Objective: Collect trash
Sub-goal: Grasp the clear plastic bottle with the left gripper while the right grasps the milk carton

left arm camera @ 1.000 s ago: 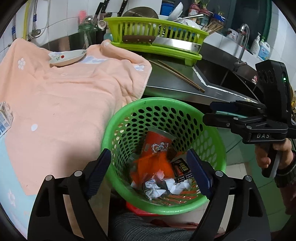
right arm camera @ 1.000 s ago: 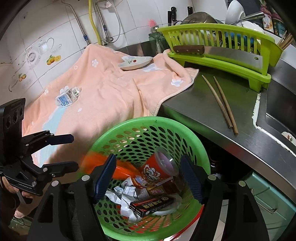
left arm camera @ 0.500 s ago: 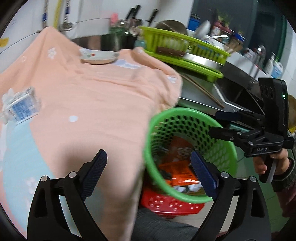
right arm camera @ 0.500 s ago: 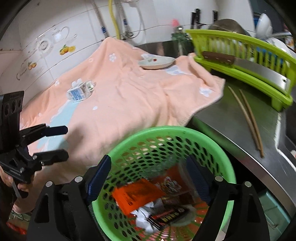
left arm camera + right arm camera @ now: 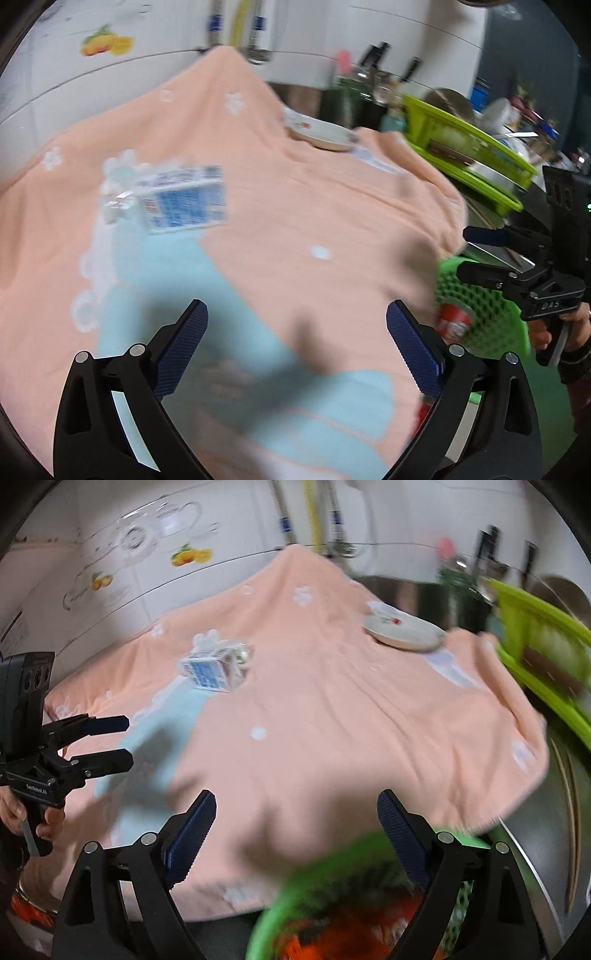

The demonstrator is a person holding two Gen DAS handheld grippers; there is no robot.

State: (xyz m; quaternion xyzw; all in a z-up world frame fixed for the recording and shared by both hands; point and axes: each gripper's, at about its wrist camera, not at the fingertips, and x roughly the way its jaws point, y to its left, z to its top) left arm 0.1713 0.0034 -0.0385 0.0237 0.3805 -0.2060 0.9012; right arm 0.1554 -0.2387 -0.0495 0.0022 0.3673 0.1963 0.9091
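While both frames are pretty smeared with motion blur, you can still make out the layout fine. Left gripper [image 5: 295, 354] is spread wide with nothing between the blue pads — its jaws have just been opening, and all that's under them is the peach towel [image 5: 314, 206] with its light blue patch. Same story for the right gripper [image 5: 295, 834]: jaws have just been opening, standing well apart, empty, over the towel's near edge.

The trash still out is a small blue-and-white carton [image 5: 184, 199] lying on its side on the towel, toward the back left, well apart from both claws. In the right wrist view the carton [image 5: 216, 672] sits just at the tip of the blue patch.

The green basket [image 5: 480, 314] is off the towel's right edge, with a red cup [image 5: 452, 321] showing inside. From the right wrist view the basket [image 5: 325, 878] is right under the right-hand finger, with orange and red stuff blurred inside — can't tell what exactly.

Other bits: a white dish [image 5: 404, 635] on the far side of the towel, and a lime green dish rack [image 5: 469, 147] on the steel counter [image 5: 546, 849] to the right. Each gripper also shows in the other's view, held by a hand [image 5: 557, 328].
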